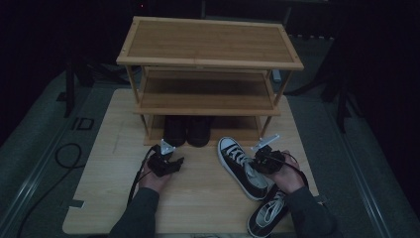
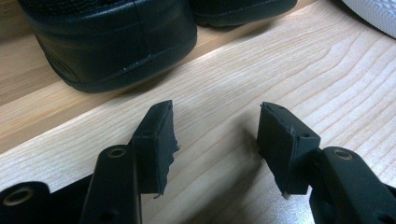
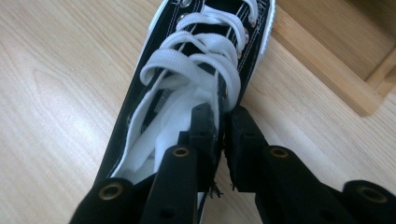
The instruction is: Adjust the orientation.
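We have the right gripper (image 3: 223,122) pinched, as far as we can tell, on the soft side collar of the black canvas sneaker with white laces (image 1: 241,166), lying light and floppy on the pale wooden table (image 1: 198,198) before the bamboo shoe rack (image 1: 208,59), while the left gripper (image 2: 217,140) hangs wide apart, holding nothing.

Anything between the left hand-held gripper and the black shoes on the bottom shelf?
Nothing: bare table, then the shelf's edge, between the open left hand-held gripper and black shoes, in the left gripper view.
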`<state>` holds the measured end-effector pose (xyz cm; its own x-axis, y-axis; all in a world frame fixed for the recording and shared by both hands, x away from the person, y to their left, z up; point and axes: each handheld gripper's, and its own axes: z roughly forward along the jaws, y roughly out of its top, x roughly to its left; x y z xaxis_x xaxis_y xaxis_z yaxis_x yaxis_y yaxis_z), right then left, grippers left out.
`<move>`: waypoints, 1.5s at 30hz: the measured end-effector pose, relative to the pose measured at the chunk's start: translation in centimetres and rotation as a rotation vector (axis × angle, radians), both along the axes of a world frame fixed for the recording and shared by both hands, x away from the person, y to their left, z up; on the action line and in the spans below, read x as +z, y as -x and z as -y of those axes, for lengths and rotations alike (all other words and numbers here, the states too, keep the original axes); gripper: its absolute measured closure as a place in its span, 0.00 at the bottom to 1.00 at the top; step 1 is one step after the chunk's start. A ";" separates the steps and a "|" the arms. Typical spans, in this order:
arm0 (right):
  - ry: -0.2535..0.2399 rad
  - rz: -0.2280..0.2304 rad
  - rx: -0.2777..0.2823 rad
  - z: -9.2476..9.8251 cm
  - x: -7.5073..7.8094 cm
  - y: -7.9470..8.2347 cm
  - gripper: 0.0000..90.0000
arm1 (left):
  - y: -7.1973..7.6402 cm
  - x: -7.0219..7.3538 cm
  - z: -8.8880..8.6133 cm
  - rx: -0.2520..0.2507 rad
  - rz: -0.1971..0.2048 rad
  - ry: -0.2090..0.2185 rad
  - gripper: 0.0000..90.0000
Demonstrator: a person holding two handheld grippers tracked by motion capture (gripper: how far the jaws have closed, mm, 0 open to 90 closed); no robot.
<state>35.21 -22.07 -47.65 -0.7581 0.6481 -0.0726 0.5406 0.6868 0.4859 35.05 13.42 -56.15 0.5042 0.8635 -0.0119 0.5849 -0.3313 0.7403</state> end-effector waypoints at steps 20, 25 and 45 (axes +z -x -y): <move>0.012 -0.050 -0.057 0.1 -0.8 0.0 0.94 | 0.0 0.0 0.0 -0.001 0.000 0.000 0.52; -0.003 -0.052 -0.057 0.0 -0.9 -0.4 0.95 | 0.0 0.0 0.0 -0.001 0.000 0.000 0.52; -0.115 -0.076 -0.088 0.8 -0.5 -0.9 0.98 | 0.0 0.0 0.0 -0.002 -0.001 0.001 0.51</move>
<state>36.11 -22.86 -48.15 -0.6985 0.7129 0.0618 0.6346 0.5773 0.5139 35.05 13.42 -56.15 0.5060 0.8625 -0.0127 0.5847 -0.3321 0.7402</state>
